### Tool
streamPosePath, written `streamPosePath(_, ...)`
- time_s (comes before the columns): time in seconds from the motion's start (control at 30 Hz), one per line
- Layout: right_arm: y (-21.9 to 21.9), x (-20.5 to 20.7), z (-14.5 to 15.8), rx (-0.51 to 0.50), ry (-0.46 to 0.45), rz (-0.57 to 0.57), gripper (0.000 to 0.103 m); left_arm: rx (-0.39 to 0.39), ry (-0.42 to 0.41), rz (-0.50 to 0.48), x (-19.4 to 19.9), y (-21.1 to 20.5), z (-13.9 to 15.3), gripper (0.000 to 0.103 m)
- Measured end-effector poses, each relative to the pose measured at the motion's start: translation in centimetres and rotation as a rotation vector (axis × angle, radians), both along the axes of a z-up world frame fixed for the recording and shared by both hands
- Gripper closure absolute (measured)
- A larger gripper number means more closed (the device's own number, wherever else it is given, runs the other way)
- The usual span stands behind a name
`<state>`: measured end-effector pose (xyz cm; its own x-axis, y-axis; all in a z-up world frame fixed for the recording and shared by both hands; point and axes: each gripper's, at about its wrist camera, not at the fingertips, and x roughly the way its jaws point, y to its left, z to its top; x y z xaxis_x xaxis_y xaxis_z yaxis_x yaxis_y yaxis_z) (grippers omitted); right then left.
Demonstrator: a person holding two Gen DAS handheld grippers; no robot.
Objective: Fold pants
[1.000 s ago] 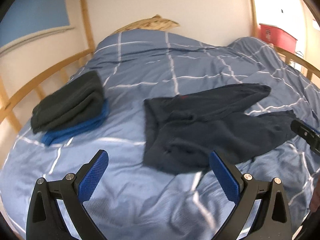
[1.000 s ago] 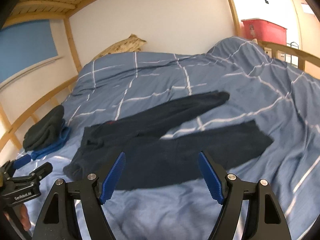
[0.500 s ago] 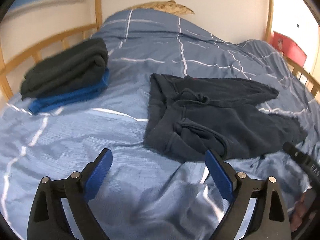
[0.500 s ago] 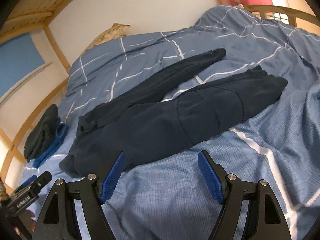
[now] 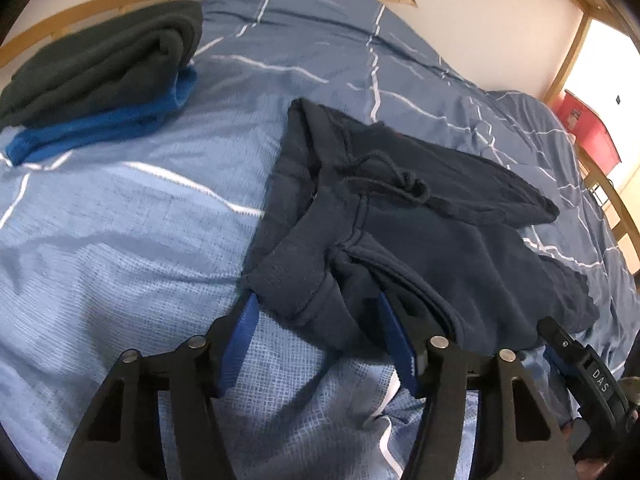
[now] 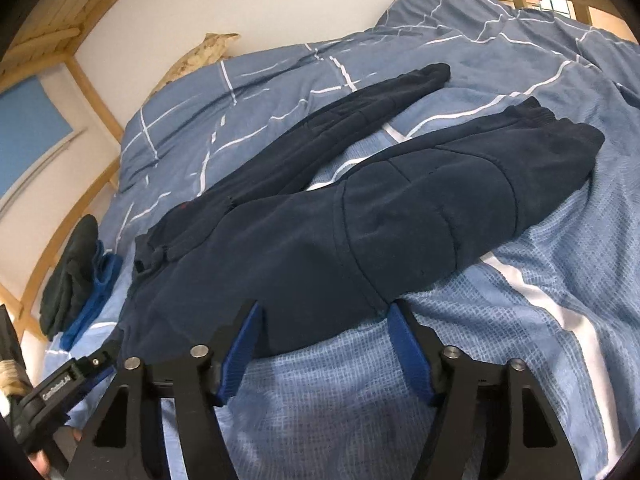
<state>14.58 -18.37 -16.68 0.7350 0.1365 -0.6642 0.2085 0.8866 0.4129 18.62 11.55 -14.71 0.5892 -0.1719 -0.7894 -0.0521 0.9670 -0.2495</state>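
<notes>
Dark navy pants lie spread on the blue checked bed, waistband and drawstring toward me, the two legs stretching away. My left gripper is open, its blue pads either side of the near waistband corner, which sits between them. My right gripper is open at the near edge of the closer leg, around the thigh, with the cloth edge between the pads. The right gripper also shows in the left wrist view, and the left gripper shows in the right wrist view.
A folded stack of dark and blue clothes lies at the bed's left side by the wooden rail. A patterned pillow is at the head. A red box stands beyond the far right rail.
Both grippers have moved down and forward onto the pants. The left now straddles the waistband corner and the right straddles the near leg's edge. Both stay open.
</notes>
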Motion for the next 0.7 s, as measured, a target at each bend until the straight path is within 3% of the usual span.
streamPosePath(0.2, -0.4, 0.3, -0.1, 0.006, 0.01, -0.012, 0.054, -0.025, 0.042, 0.004, 0.3, -0.4, -0.7, 0.073)
streamPosePath(0.3, -0.4, 0.1, 0.3, -0.01, 0.005, -0.013, 0.073, -0.041, 0.024, -0.002, -0.1, -0.4, -0.1, 0.084)
streamPosePath(0.37, -0.3, 0.0, 1.0, -0.025, -0.018, 0.012, 0.087, -0.042, 0.003, 0.001, -0.5, -0.5, 0.5, 0.085)
streamPosePath(0.53, -0.2, -0.2, 2.5, -0.059, -0.053, 0.04, 0.094, -0.05, -0.023, 0.015, -0.8, -0.6, 1.9, 0.086)
streamPosePath(0.7, -0.6, -0.6, 4.6, -0.067, -0.11, 0.051, 0.095, -0.026, -0.067, 0.027, -1.1, -0.9, 4.0, 0.088)
